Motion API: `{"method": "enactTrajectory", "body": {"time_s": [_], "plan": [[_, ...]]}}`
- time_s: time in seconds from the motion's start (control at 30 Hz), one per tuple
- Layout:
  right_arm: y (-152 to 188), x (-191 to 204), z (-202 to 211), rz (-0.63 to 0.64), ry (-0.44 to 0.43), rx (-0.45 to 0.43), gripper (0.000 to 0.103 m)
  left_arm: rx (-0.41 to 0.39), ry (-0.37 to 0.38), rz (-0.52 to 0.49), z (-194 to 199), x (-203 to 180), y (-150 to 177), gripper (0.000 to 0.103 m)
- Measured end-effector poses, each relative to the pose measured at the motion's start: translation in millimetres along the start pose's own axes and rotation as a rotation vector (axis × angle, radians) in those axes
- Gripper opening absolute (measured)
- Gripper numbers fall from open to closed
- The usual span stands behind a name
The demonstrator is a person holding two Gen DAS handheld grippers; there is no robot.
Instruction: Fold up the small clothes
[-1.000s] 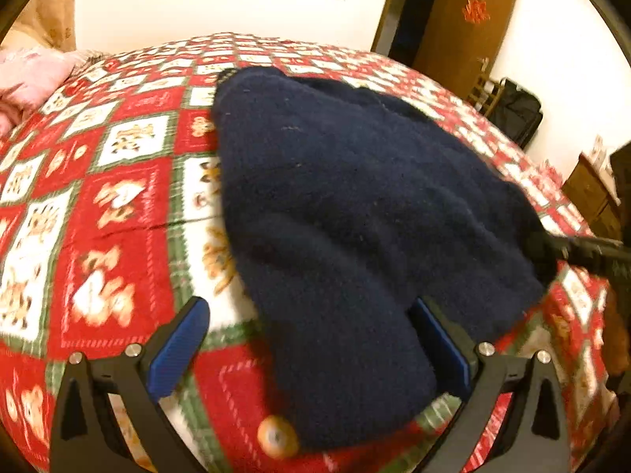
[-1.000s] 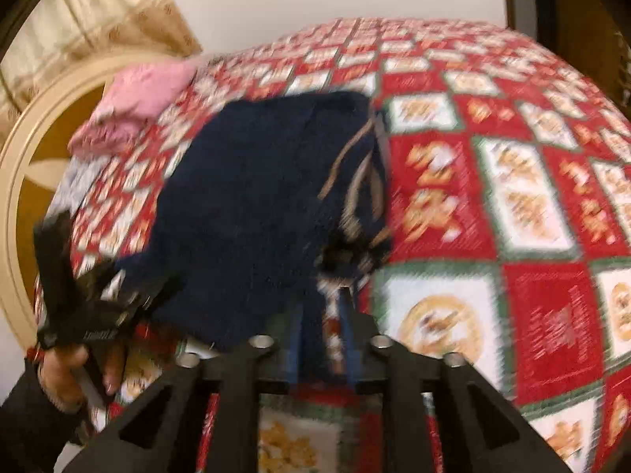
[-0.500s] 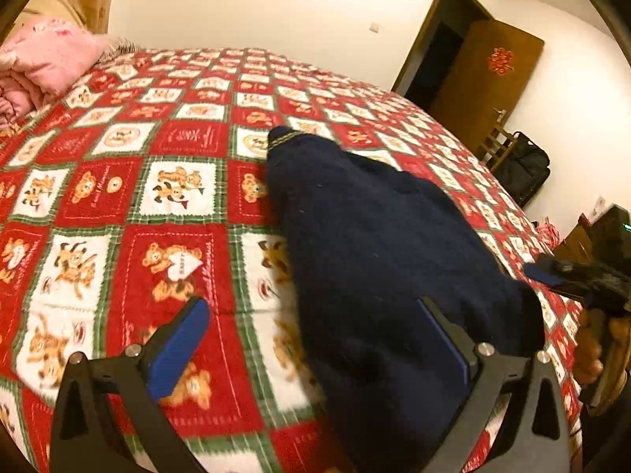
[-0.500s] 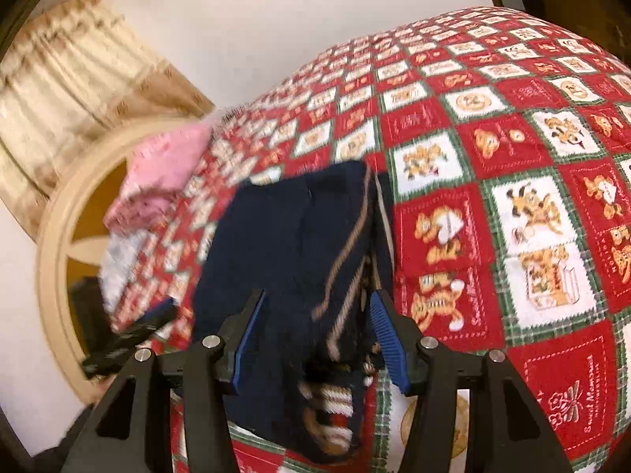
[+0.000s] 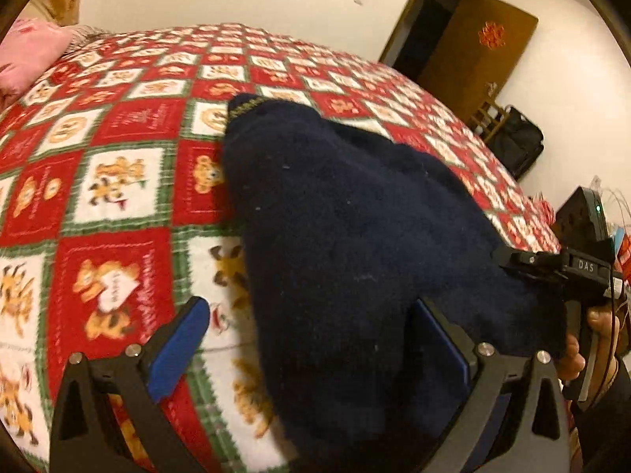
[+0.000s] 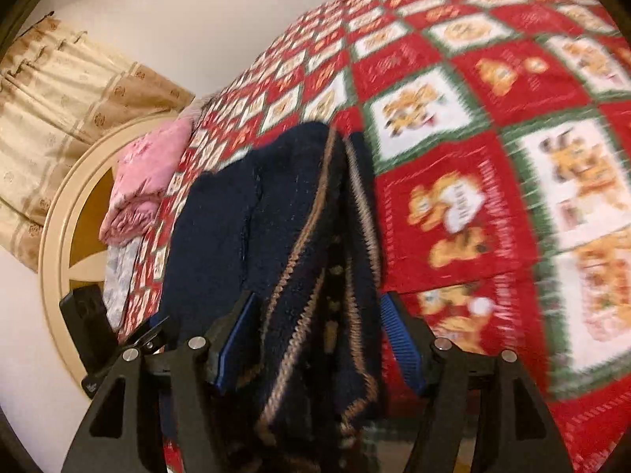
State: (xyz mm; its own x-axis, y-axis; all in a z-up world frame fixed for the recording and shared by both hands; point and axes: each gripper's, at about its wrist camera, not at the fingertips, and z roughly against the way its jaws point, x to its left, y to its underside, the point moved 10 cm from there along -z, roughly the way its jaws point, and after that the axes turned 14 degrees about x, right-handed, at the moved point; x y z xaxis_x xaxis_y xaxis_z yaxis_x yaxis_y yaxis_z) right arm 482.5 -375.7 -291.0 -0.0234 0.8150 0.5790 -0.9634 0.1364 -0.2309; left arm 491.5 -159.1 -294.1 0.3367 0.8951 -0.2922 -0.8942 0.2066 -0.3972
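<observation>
A: Where is the sweater (image 5: 355, 244)?

B: On the bed (image 5: 114, 181), lying across the red, white and green checked quilt. It is dark navy knit. The right wrist view shows tan trim stripes (image 6: 311, 236) running down it.

A: And the left claw (image 5: 311, 347)?

B: Its fingers stand wide apart. The left blue pad (image 5: 177, 345) sits over bare quilt, clear of the fabric. The right pad (image 5: 441, 349) is up against the sweater's near edge, which bulges between the fingers. Nothing is pinched.

A: The right claw (image 6: 319, 339)?

B: Also apart, though less widely. The striped edge of the sweater hangs down between its two blue pads (image 6: 402, 339). Whether either pad presses the knit I cannot tell; the frame is blurred there. It is not clamped.

A: Can each claw see the other?

B: Yes. The left view shows the right claw at the sweater's far right corner, with the person's hand (image 5: 583, 351) around its handle. The right view shows the left claw low at the left, beside the sweater.

A: Anything else?

B: Pink bedding (image 6: 146, 185) at the head of the bed, a round headboard (image 6: 59, 236), a beige curtain (image 6: 59, 94), a brown door (image 5: 473, 55).
</observation>
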Motion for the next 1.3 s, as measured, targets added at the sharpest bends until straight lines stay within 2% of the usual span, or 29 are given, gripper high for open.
{"method": "enactTrajectory", "body": {"time_s": [0.13, 0.2, 0.27, 0.33, 0.4, 0.5, 0.8, 0.83, 0.87, 0.97, 1.07, 1.2, 1.3], "plan": [[-4, -3, -2, 0.002, -0.043, -0.006, 0.065, 0.053, 0.048, -0.018, -13, 1, -4, 0.103], [-5, -4, -3, 0.007, -0.072, -0.006, 0.065, 0.058, 0.092, -0.02, -14, 3, -6, 0.103], [-6, -3, -4, 0.011, -0.074, -0.011, 0.065, 0.055, 0.102, -0.036, -15, 2, -7, 0.103], [-9, 0, -7, 0.028, -0.05, -0.019, 0.061, 0.047, 0.087, -0.051, -16, -1, -7, 0.103], [-7, 5, -11, 0.04, -0.05, -0.017, 0.054, 0.034, 0.036, -0.066, -16, -5, -5, 0.103], [-10, 4, -16, 0.043, -0.041, -0.027, 0.052, 0.012, -0.043, -0.1, -16, -10, -5, 0.103], [-16, 6, -22, 0.048, -0.038, -0.048, 0.043, 0.006, -0.057, -0.114, -20, -9, -7, 0.103], [-15, 9, -21, 0.054, -0.024, -0.058, 0.04, 0.006, -0.056, -0.121, -20, -12, -9, 0.1], [-14, 11, -21, 0.058, -0.009, -0.066, 0.039, 0.005, -0.049, -0.131, -19, -14, -9, 0.092], [-13, 14, -21, 0.049, 0.031, -0.086, 0.038, -0.014, -0.089, -0.177, -16, -23, -7, 0.086], [-14, 13, -22, 0.037, 0.048, -0.091, 0.038, -0.012, -0.082, -0.173, -16, -24, -8, 0.082], [-14, 16, -21, 0.042, 0.084, -0.095, 0.036, -0.017, -0.102, -0.204, -13, -30, -8, 0.07], [-12, 19, -17, 0.05, 0.102, -0.114, 0.034, -0.028, -0.132, -0.229, -9, -35, -8, 0.055]]}}
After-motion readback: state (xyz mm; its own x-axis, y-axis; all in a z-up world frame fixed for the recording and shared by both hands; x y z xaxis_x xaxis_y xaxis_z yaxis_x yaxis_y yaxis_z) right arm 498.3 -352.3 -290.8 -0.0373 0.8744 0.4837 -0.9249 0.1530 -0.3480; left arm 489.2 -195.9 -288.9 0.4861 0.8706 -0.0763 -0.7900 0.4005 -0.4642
